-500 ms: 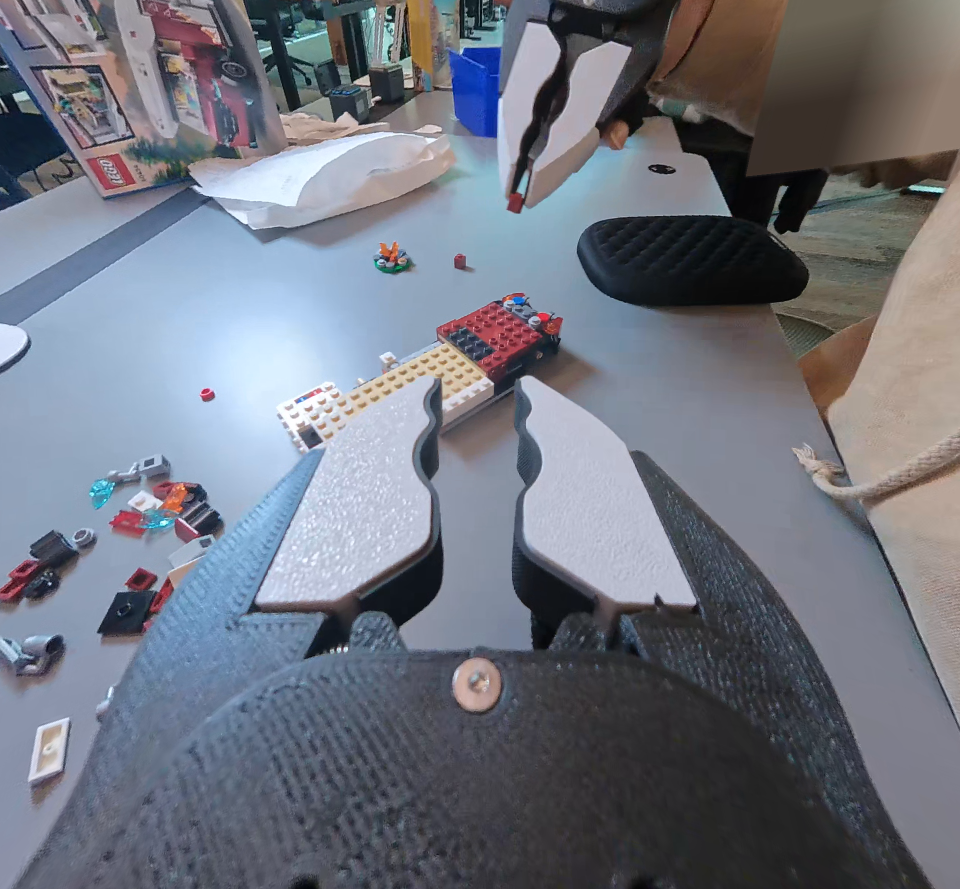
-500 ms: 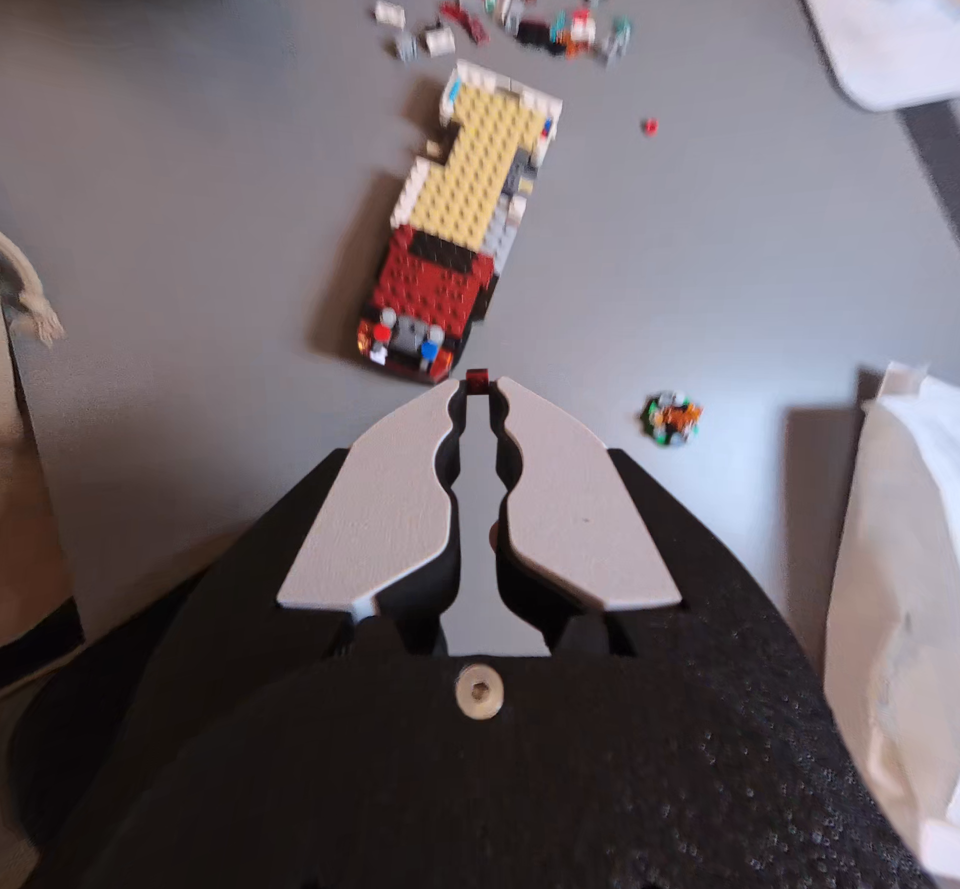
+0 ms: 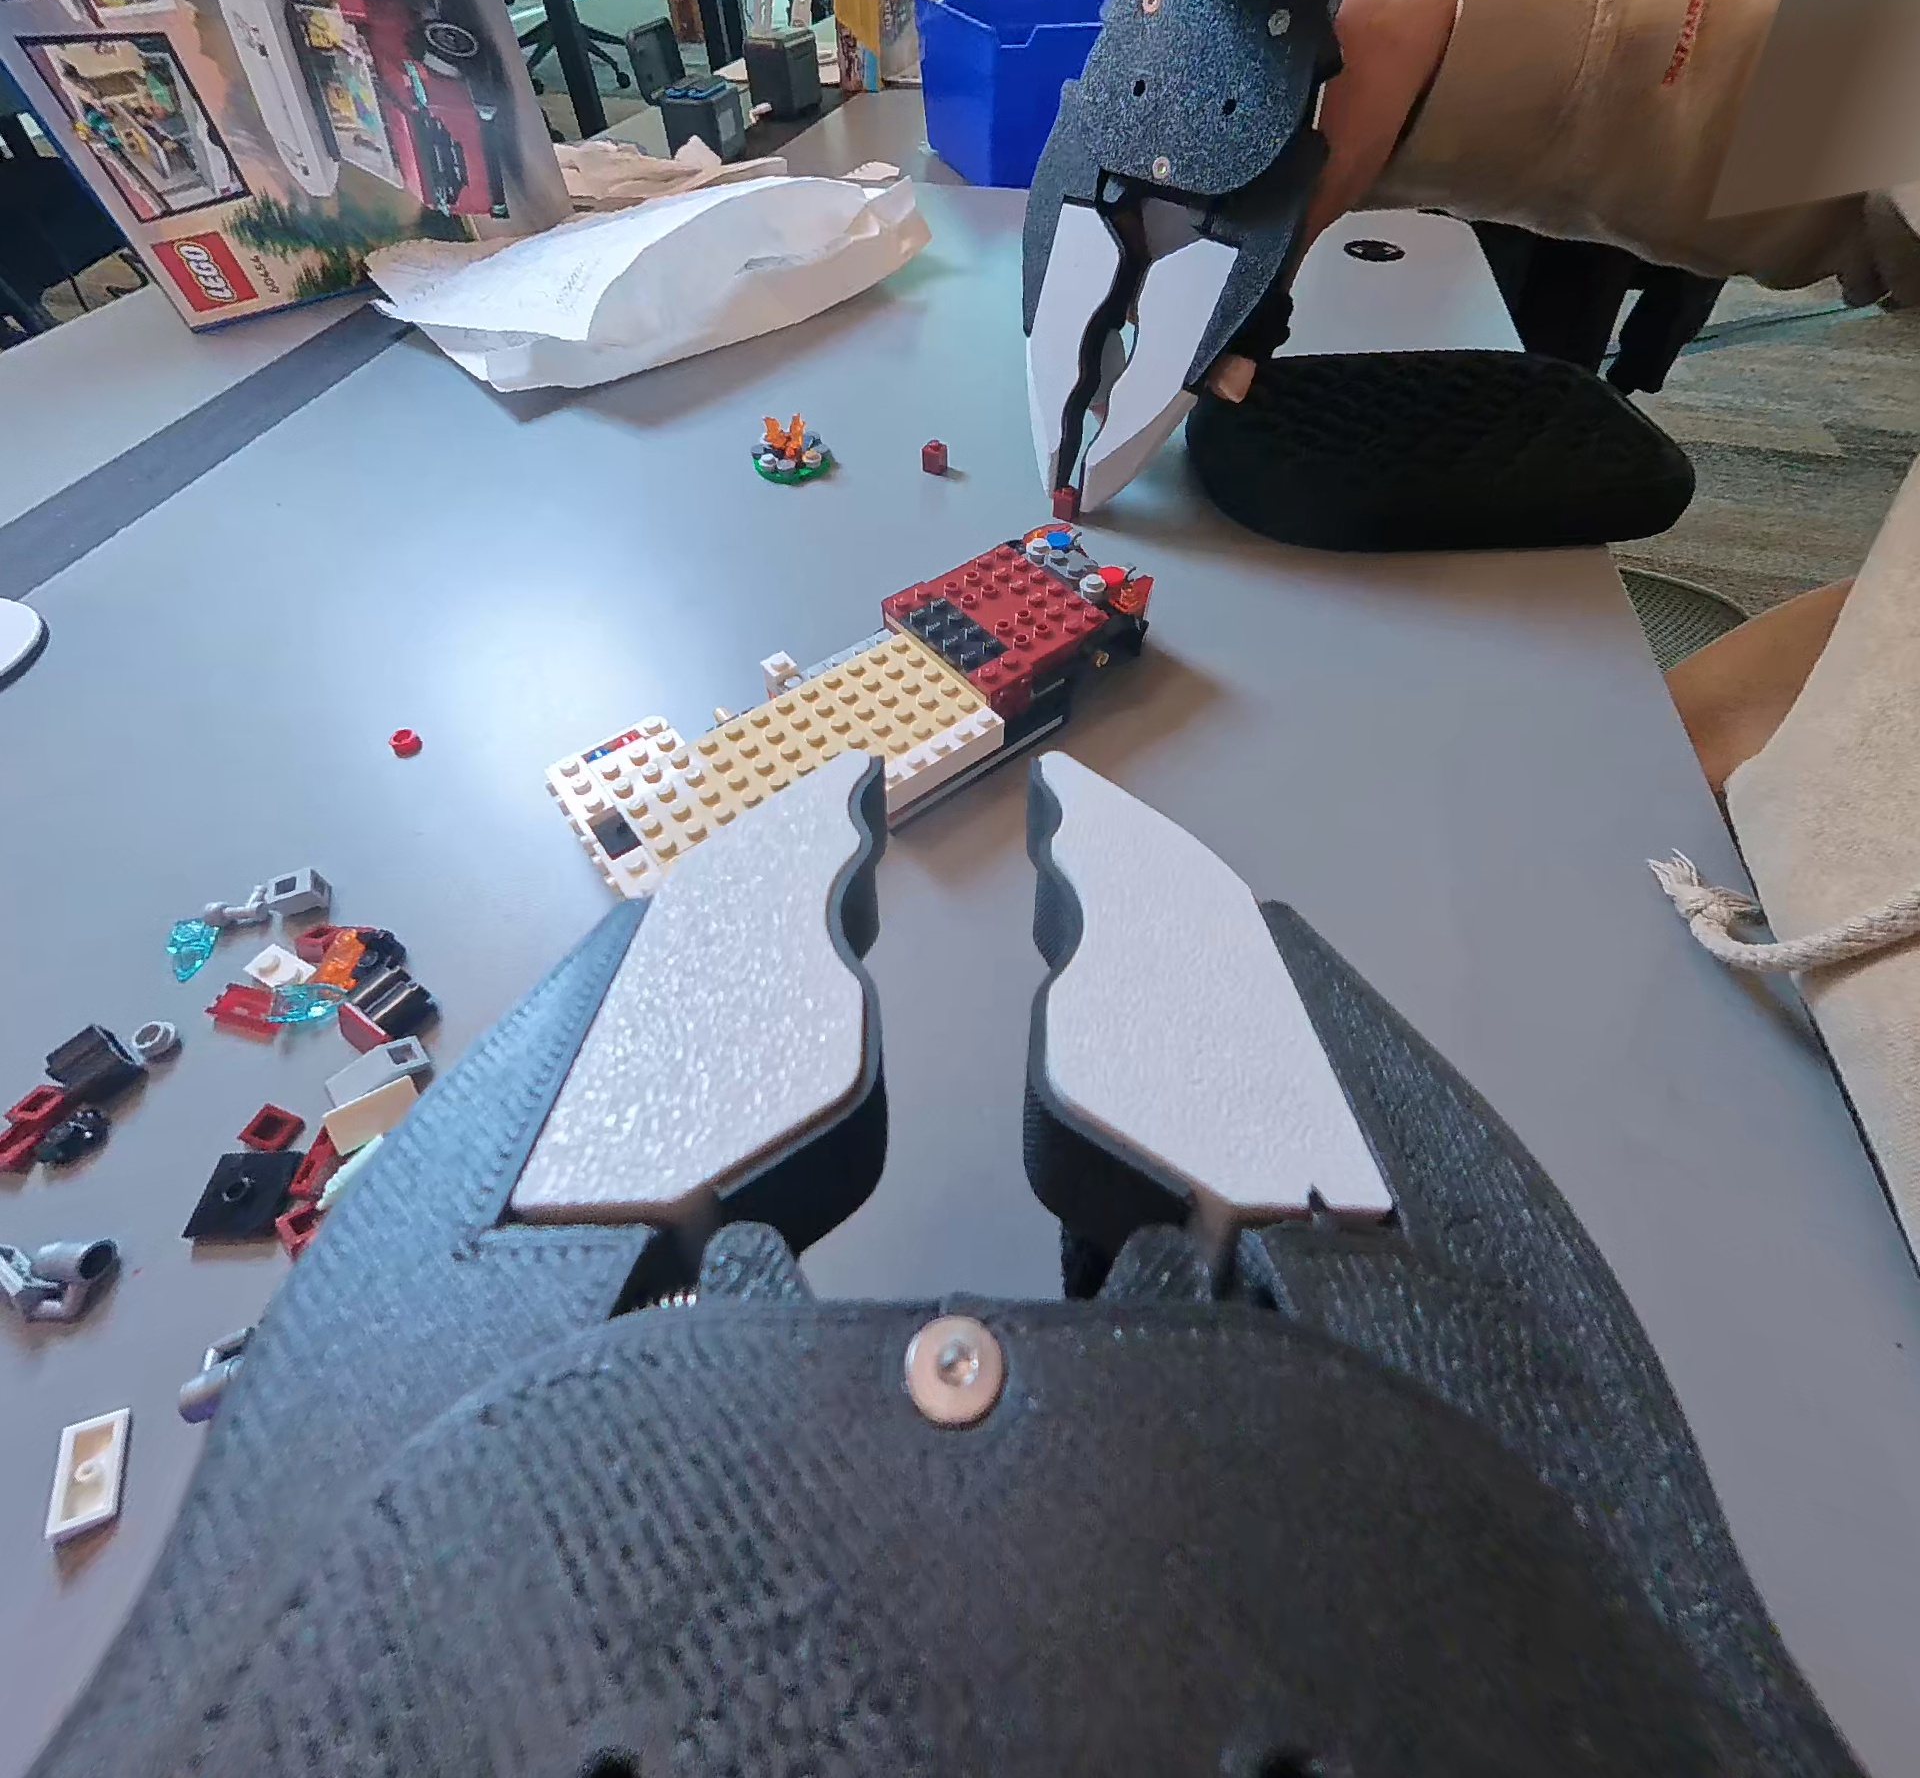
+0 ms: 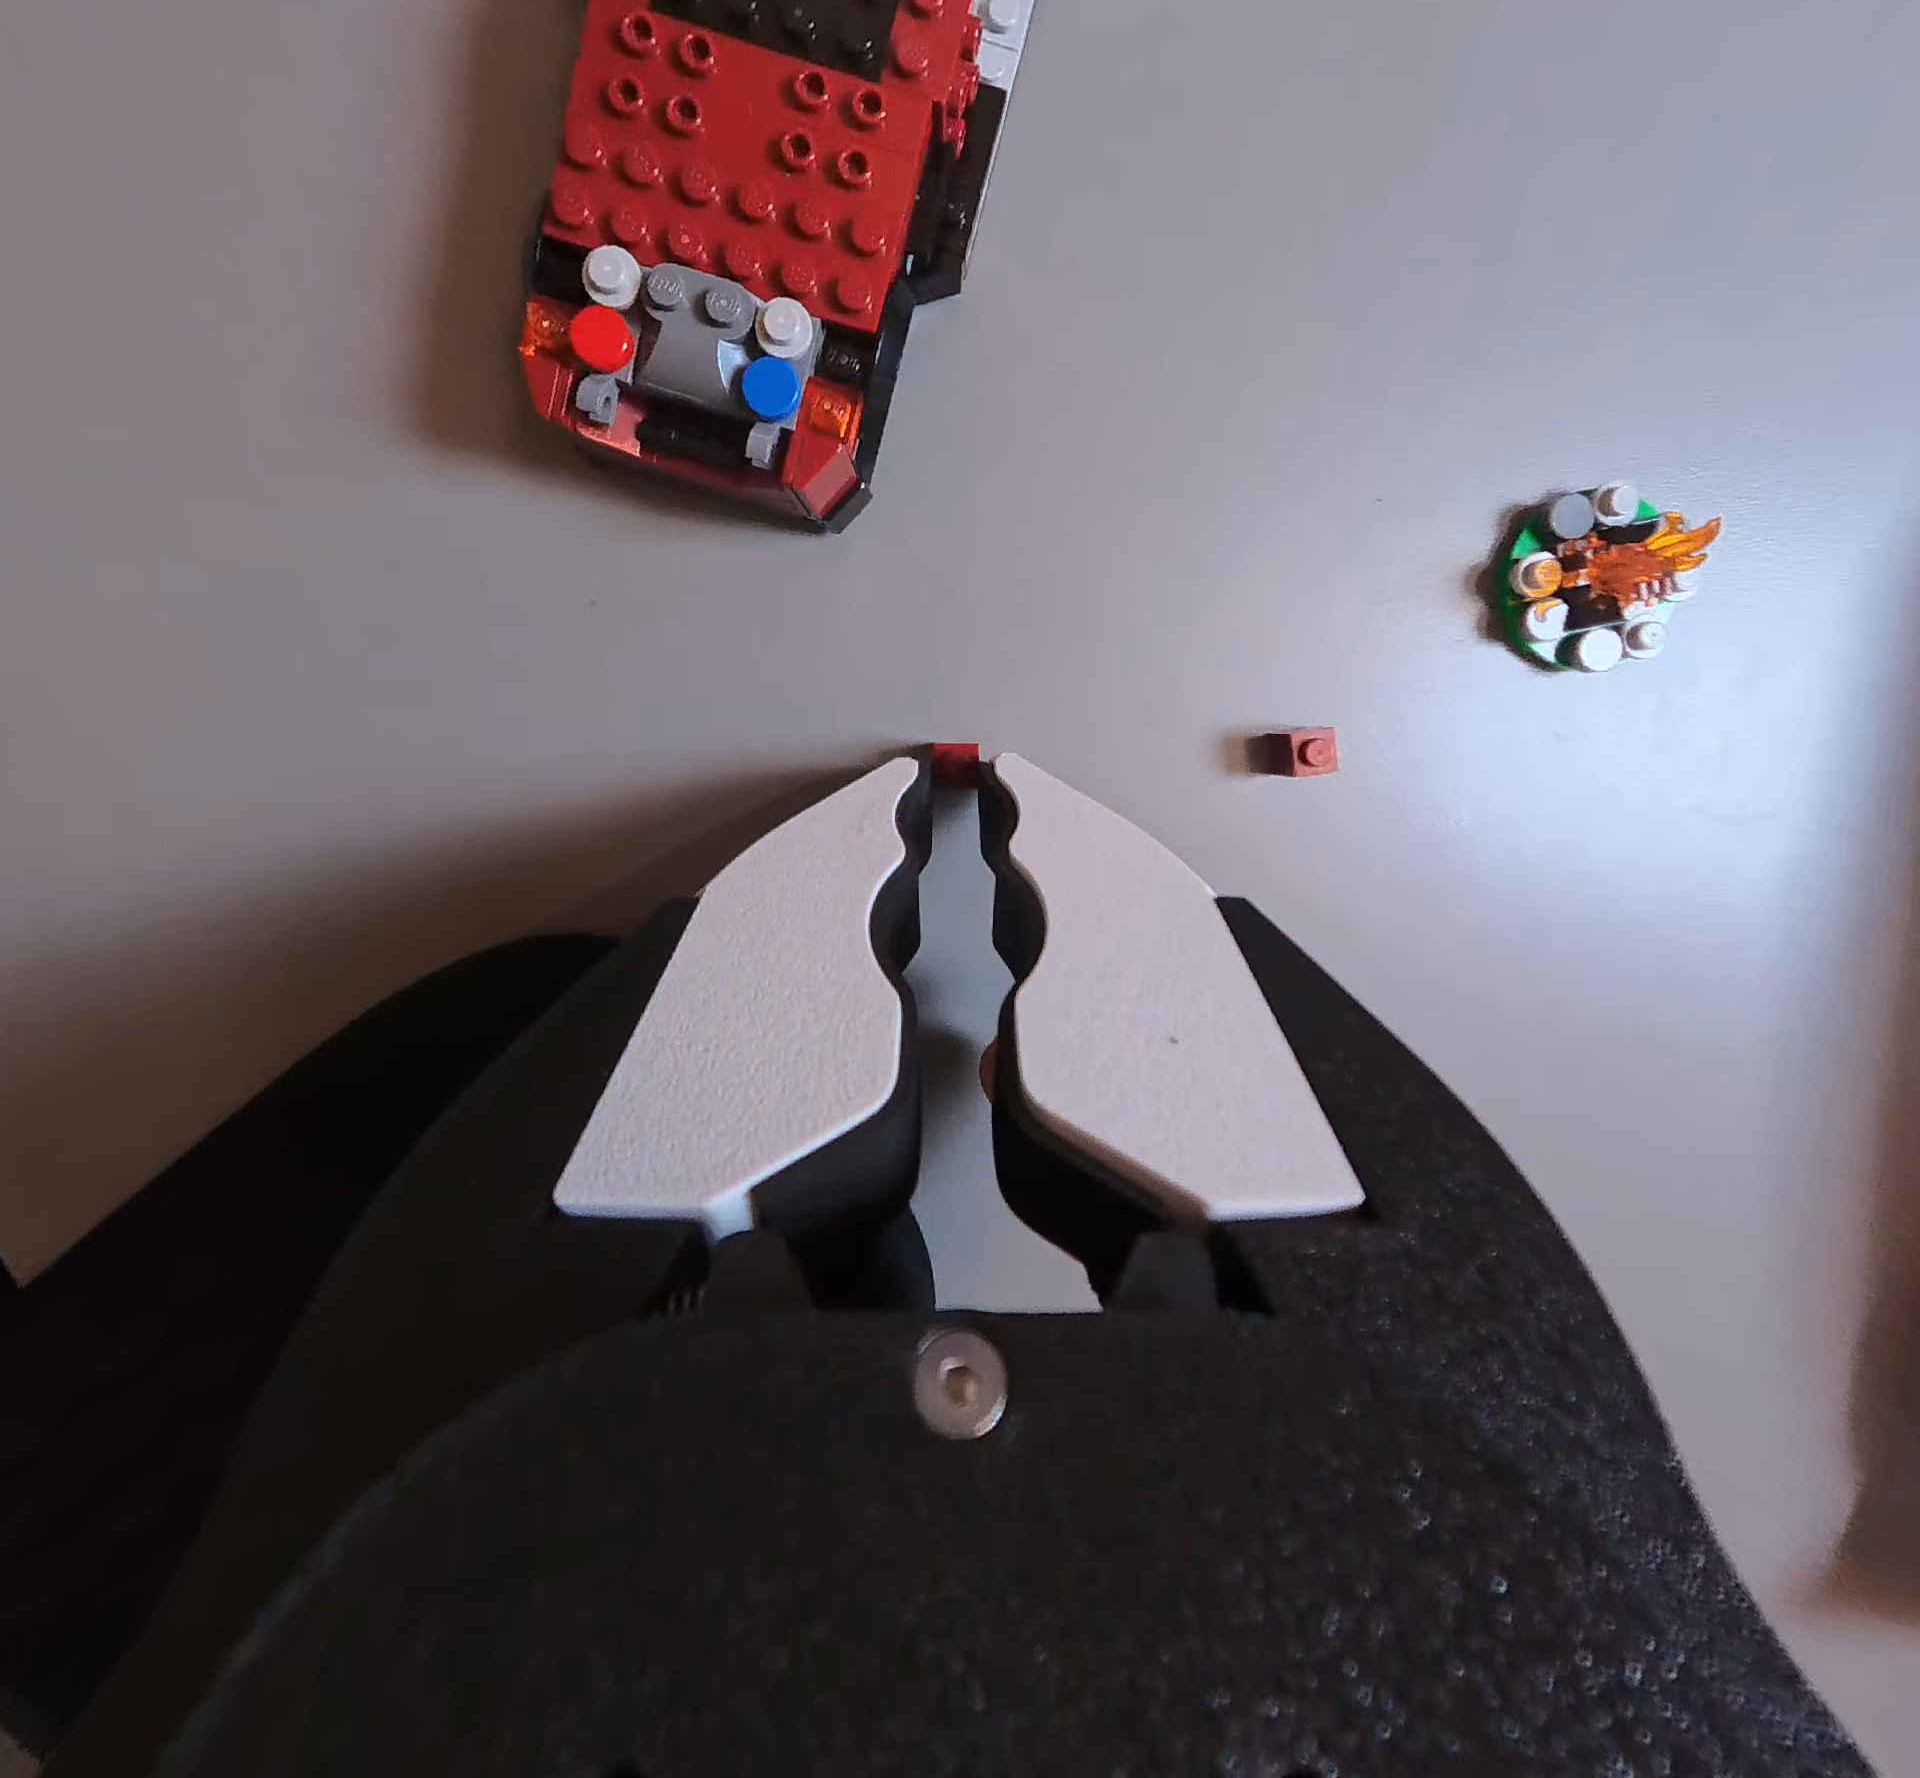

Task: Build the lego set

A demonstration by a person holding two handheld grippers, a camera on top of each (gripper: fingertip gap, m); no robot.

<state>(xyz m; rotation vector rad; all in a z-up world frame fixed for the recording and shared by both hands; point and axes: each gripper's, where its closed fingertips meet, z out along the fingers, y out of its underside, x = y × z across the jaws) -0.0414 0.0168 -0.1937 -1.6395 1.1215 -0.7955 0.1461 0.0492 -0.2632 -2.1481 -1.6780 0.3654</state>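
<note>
A long brick model (image 3: 883, 700) with a dark red front, tan middle and white rear lies on the grey table (image 3: 1351, 793). My left gripper (image 3: 956, 793) is open and empty, its left fingertip over the model's white side edge. My right gripper (image 4: 956, 767) is shut on a small dark red brick (image 4: 955, 760) pinched at its fingertips. It shows in the left wrist view (image 3: 1070, 492), low over the table just beyond the model's red front. In the right wrist view the model's front (image 4: 717, 274) lies ahead.
A second small dark red brick (image 4: 1294, 752) and a round green piece with orange flame (image 4: 1590, 580) lie right of my right gripper. Loose pieces (image 3: 260, 1032) lie at the left. A black pad (image 3: 1455, 450), white paper bag (image 3: 665, 274), printed box (image 3: 260, 66) stand behind. Left tips to right tips: about 20 cm.
My right gripper has come down towards the table with the small red brick still pinched, close to the model's red front. My left gripper stays open by the model.
</note>
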